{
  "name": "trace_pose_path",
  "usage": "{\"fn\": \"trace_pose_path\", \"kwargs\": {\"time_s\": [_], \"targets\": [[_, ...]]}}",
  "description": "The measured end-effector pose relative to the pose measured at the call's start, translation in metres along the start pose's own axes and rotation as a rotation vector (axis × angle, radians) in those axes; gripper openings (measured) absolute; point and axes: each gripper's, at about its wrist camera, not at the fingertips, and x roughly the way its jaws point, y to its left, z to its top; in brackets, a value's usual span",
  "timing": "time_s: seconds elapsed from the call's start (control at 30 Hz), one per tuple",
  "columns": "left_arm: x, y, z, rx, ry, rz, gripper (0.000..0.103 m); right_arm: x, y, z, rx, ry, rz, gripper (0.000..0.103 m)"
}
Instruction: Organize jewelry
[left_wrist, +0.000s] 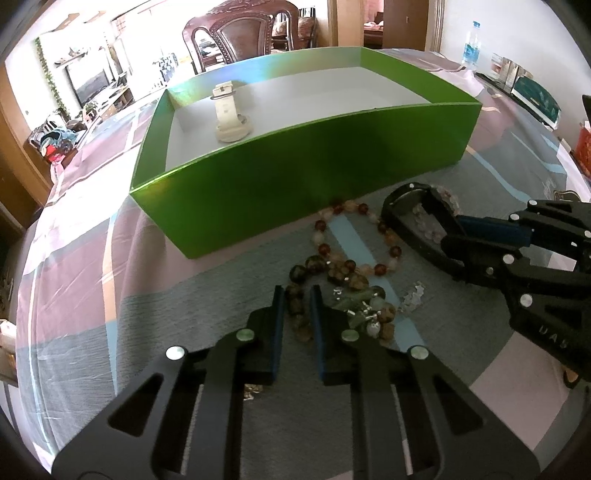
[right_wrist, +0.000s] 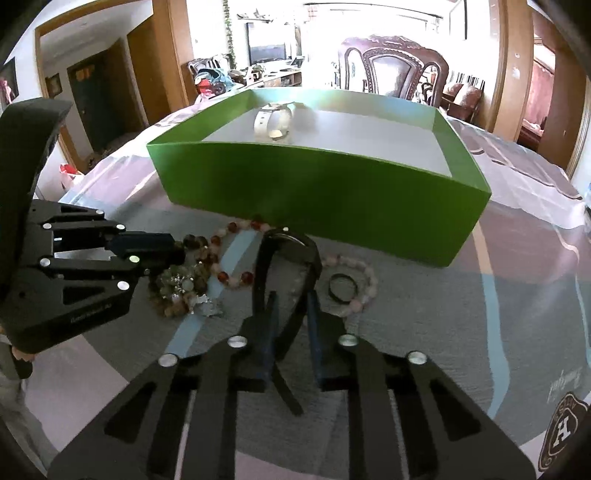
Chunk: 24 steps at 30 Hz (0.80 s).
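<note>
Where pads pinch, dark bead bracelet (left_wrist: 297, 306) half hidden, black watch (right_wrist: 286, 266) strap cut off

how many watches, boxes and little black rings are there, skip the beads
watches: 2 (white watch in the box, black watch in the right gripper)
box: 1
black ring: 1
total: 4

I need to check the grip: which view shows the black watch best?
The right wrist view: the black watch stands centred, its strap between the right hand-held gripper fingers. The left wrist view shows it only at the right side, partly hidden by that gripper.
</note>
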Motion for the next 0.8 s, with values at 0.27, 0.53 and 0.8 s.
{"fn": "trace_pose_path", "kwargs": {"time_s": [0.27,0.53,0.8], "targets": [[0.0009,0.0023,0.0007,-0.015,0.002,0.008,0.021,0.0015,-0.0044,0.0021,0.012,-0.001,0.000,0.012],[0.0010,0.0021,0.0009,-0.010,-0.001,0.016,0.026,0.0021,-0.0038,0.0007,0.018,-0.005,0.007,0.023],[0.0012,0.0015,0.0015,-0.007,-0.003,0.020,0.026,0.0019,-0.0057,0.0011,0.029,-0.005,0.007,0.023]]}}
